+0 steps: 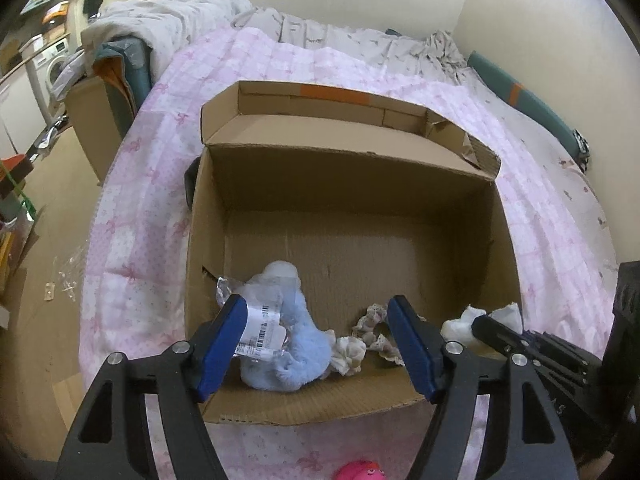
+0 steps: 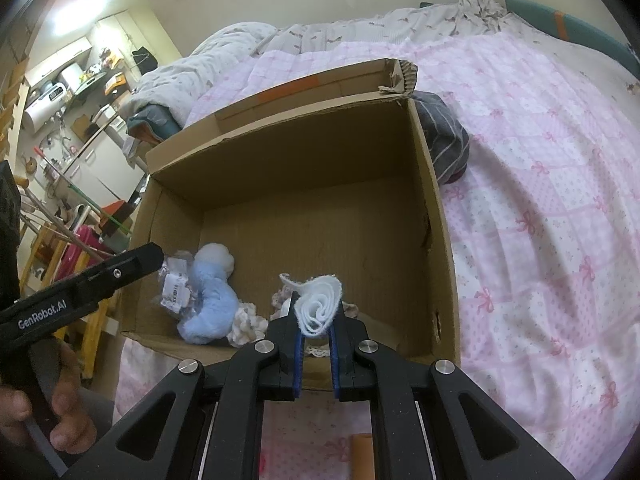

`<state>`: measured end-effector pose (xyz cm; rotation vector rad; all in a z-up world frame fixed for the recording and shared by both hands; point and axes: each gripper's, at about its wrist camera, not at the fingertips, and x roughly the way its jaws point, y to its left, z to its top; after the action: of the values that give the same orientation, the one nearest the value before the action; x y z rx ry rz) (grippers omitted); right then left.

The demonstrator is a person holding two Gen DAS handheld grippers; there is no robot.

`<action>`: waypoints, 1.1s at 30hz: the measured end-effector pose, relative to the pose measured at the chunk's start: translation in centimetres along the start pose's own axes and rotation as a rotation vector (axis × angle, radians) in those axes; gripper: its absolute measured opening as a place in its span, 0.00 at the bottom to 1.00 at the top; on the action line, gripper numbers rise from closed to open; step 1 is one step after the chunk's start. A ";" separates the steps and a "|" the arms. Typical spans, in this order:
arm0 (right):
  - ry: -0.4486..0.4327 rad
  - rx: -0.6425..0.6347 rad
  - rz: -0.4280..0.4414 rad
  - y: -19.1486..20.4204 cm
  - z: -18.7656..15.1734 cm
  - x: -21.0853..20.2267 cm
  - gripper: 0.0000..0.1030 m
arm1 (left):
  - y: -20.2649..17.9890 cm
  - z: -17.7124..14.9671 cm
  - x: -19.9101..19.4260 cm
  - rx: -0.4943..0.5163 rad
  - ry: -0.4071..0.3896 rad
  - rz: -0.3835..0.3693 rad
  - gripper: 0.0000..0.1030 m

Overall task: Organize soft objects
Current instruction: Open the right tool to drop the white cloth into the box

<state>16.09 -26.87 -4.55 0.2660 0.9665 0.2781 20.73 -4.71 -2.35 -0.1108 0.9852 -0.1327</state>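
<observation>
The right gripper (image 2: 316, 322) is clamped on a rolled-up white fleecy cloth (image 2: 319, 312), pinched low between its blue pads so most of the roll stands above the fingertips, and it hangs over the near edge of the open brown cardboard box (image 2: 416, 152) sitting on the pink bow-print quilt (image 2: 540, 208). The left gripper (image 1: 316, 316) is spread wide and holds nothing, poised above the near-left corner of the box. Just beyond and below its fingers lie a pale blue plush toy with a tagged clear wrapper (image 1: 288, 344) and a crumpled cream lacy fabric (image 1: 370, 330). The likely trouble is the shallow grip: the roll could uncoil or slip out early and land on the box rim or on the quilt in front. If released this close to the near wall, it may also drape over the cardboard edge rather than settle on the floor. The two tools are close together, so a sideways shift could knock them.
</observation>
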 end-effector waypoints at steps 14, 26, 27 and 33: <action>0.000 0.017 0.025 -0.3 0.0 0.0 0.13 | 0.5 -0.1 0.1 -0.014 0.006 0.022 0.68; -0.081 0.099 0.068 -1.1 0.4 -1.6 0.77 | 0.5 -0.2 0.2 0.008 0.000 0.072 0.68; -0.075 0.102 0.066 -1.2 0.4 -1.4 0.77 | 0.5 -0.2 0.2 0.008 0.000 0.075 0.68; -0.070 0.106 0.063 -1.2 0.4 -1.4 0.77 | 0.7 -0.5 -0.5 0.019 -0.033 0.109 0.68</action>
<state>15.75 -28.47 -3.66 0.4009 0.9061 0.2744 20.03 -3.98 -2.32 -0.0418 0.9549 -0.0406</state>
